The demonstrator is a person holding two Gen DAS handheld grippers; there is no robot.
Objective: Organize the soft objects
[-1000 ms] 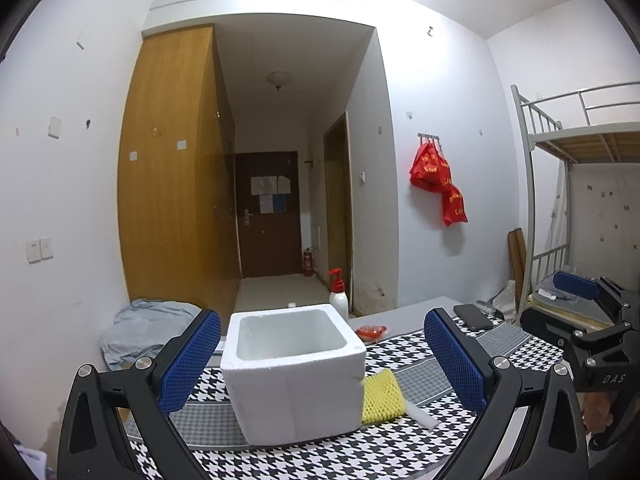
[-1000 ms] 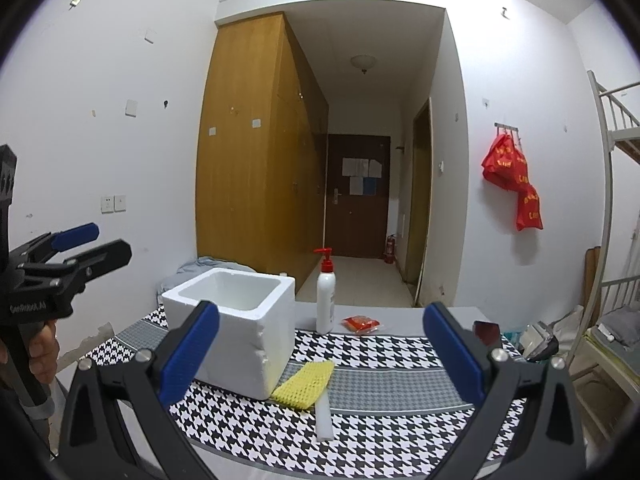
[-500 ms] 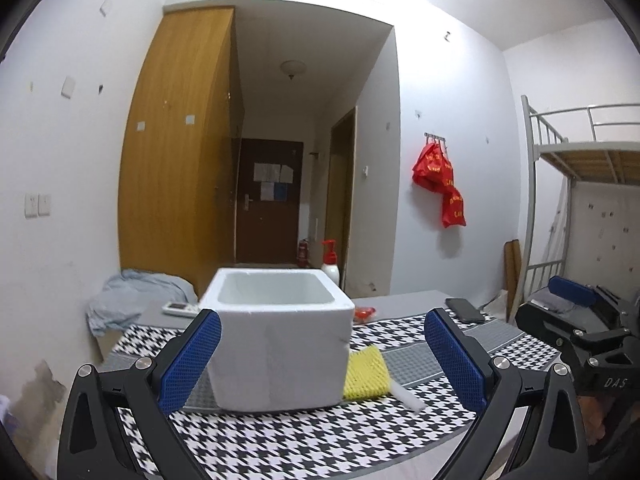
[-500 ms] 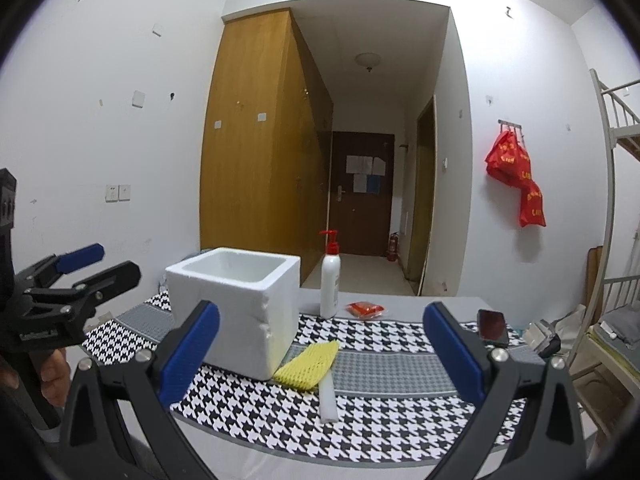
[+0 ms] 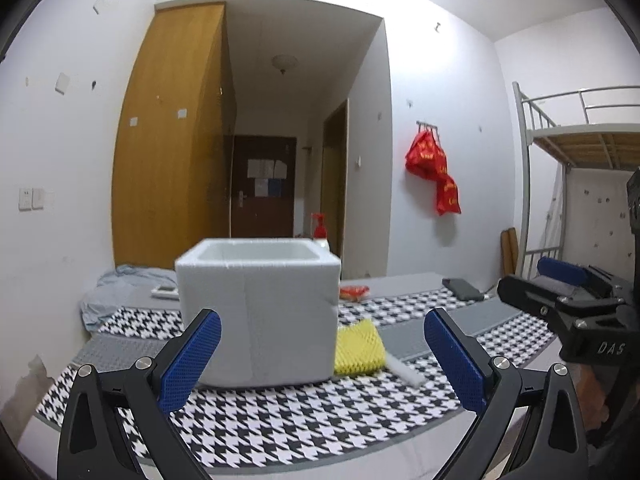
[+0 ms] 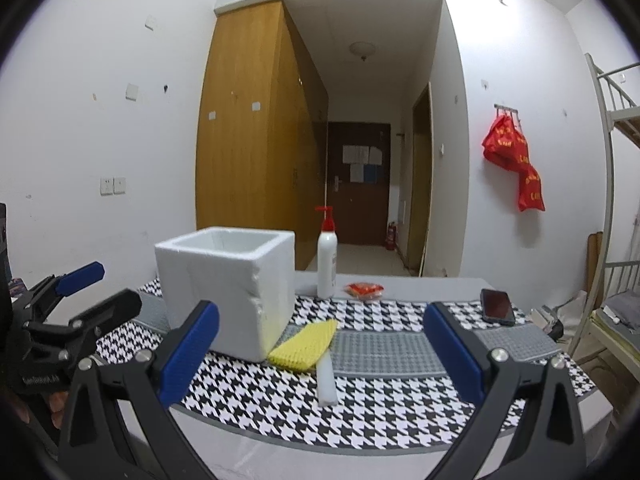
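Observation:
A white foam box [image 5: 258, 312] stands open-topped on the houndstooth cloth [image 5: 280, 420]; it also shows in the right wrist view [image 6: 228, 292]. A yellow foam net sleeve [image 5: 358, 348] lies against the box's right side, also in the right wrist view [image 6: 306, 344]. A white foam strip [image 6: 326, 376] lies beside it, partly seen in the left wrist view [image 5: 404, 374]. My left gripper [image 5: 322, 362] is open and empty, in front of the box. My right gripper [image 6: 322, 354] is open and empty, in front of the sleeve and strip.
A white pump bottle [image 6: 327, 264] with a red top and a small red packet [image 6: 364, 290] sit behind the box. A dark phone [image 6: 497, 306] lies at the right. A remote [image 5: 164, 290] and a grey bundle of cloth [image 5: 124, 284] lie at the far left.
Both grippers have dropped lower and come nearer the table, so the box looks bigger and its inside shows less. Both stay open and empty. Nothing on the table moved.

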